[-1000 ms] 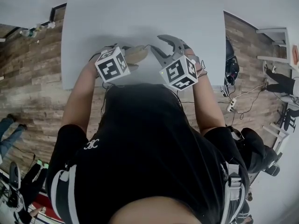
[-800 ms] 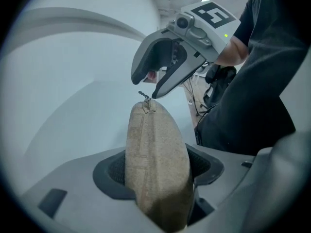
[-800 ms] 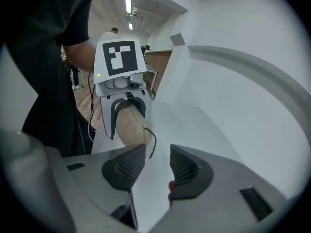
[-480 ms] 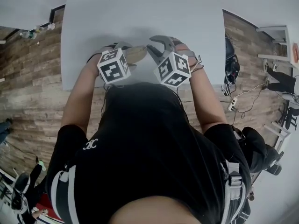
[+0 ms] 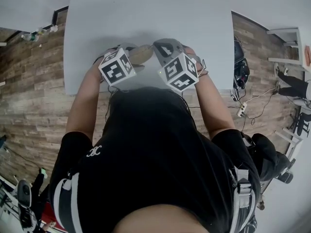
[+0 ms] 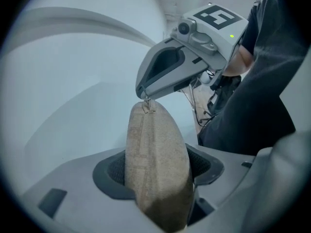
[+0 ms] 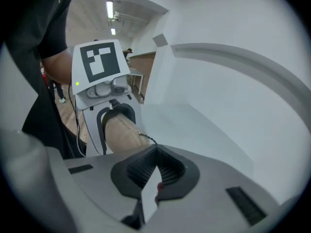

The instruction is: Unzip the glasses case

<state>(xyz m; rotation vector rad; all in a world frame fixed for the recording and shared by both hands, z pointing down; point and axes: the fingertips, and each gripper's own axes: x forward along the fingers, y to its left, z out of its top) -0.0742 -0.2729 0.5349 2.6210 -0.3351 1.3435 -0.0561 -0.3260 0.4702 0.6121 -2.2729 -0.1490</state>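
A tan fabric glasses case (image 5: 141, 54) is held just above the white table (image 5: 146, 13), near its front edge. My left gripper (image 5: 132, 53) is shut on the case (image 6: 155, 154), with a dark pad pressing each long side. The zipper end of the case points away from that gripper. My right gripper (image 5: 155, 47) meets the case at that end. Its jaws have just been closing and now stand together on the thin zipper pull (image 7: 147, 139), which runs from the case (image 7: 121, 132) into the tips of the right gripper (image 7: 154, 148).
The table's front edge lies right under both grippers, against the person's body. Wood floor (image 5: 34, 86) runs down both sides of the table. Cables and a power strip (image 5: 241, 109) lie on the floor to the right, with white furniture (image 5: 286, 38) beyond.
The right gripper has shifted left to the case's end, and its jaws have gone from wide open to closed on the zipper pull. The left gripper and case have stayed put.
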